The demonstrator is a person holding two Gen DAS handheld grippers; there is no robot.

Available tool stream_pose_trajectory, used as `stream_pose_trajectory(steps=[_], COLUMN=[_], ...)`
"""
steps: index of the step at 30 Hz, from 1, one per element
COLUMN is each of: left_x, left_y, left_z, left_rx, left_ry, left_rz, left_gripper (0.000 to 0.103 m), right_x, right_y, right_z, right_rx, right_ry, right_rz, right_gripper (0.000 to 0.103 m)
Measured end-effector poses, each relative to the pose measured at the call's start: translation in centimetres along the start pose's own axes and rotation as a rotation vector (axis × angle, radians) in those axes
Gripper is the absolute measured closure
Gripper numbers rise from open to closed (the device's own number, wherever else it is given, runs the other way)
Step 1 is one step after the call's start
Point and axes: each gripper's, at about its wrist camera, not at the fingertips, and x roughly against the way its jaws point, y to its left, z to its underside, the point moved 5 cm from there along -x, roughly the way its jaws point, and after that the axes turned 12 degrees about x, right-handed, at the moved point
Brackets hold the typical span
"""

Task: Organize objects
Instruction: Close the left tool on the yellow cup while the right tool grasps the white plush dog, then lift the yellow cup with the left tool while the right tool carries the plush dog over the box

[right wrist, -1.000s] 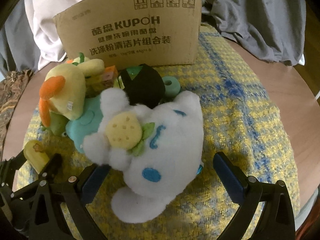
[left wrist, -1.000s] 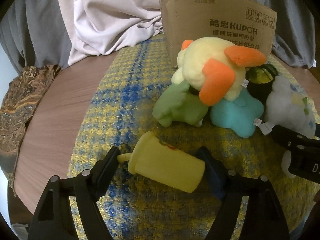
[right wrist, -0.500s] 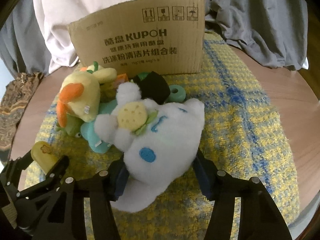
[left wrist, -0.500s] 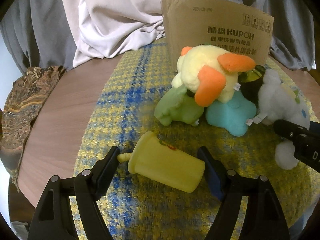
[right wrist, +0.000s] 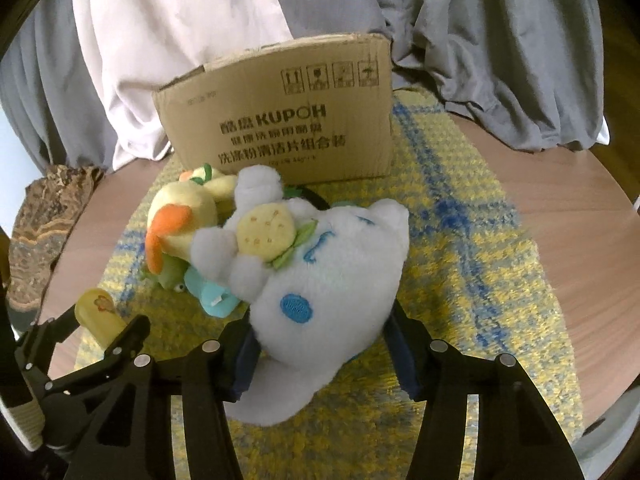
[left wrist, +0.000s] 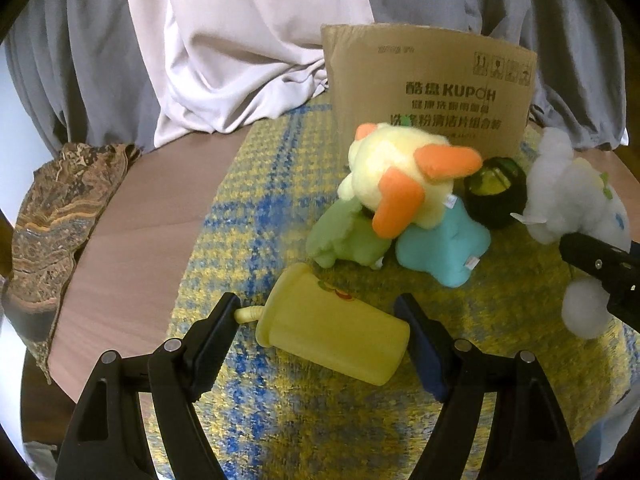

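Two black hand-held grippers

The left gripper [left wrist: 320, 328] and right gripper [right wrist: 320, 344] share black angular finger frames with round silver screws, and dark blue pads line the inner faces of their fingers [left wrist: 420, 344].

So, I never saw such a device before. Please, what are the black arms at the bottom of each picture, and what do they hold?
They are two hand-held claws, one in each of a person's hands; no robot is here. Each picture comes from a small camera on one claw, looking forward along its fingers.

Left view: the left claw is closed on a yellow toy cup with a straw, lying sideways.

Right view: the right claw, whose jaws have just been closing, squeezes a white plush toy.

Below is a yellow-and-blue woven mat on a round wooden table. Behind stand a cardboard box and more plush toys: a yellow one with orange ears, a green one, a teal one.
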Motion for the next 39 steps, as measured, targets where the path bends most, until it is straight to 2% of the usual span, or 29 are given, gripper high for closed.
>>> stream_pose_trajectory(steps=[20, 39], left_x=[3.3, 5.6], left_y=[-2.1, -2.8], left_z=[-2.7, -8.3], left_rx=[-0.018, 0.005], left_ry=[-0.06, -0.146], left_rz=[0.029, 0.06], left_gripper=[0.024, 0.024], right_x=[3.6, 6.5], right_y=[-1.8, -1.8], right_z=[-1.6, -6.2], right_rx=[-0.017, 0.034], right_ry=[-0.093, -0.19], right_rz=[0.026, 0.062], right_gripper=[0.048, 0.048])
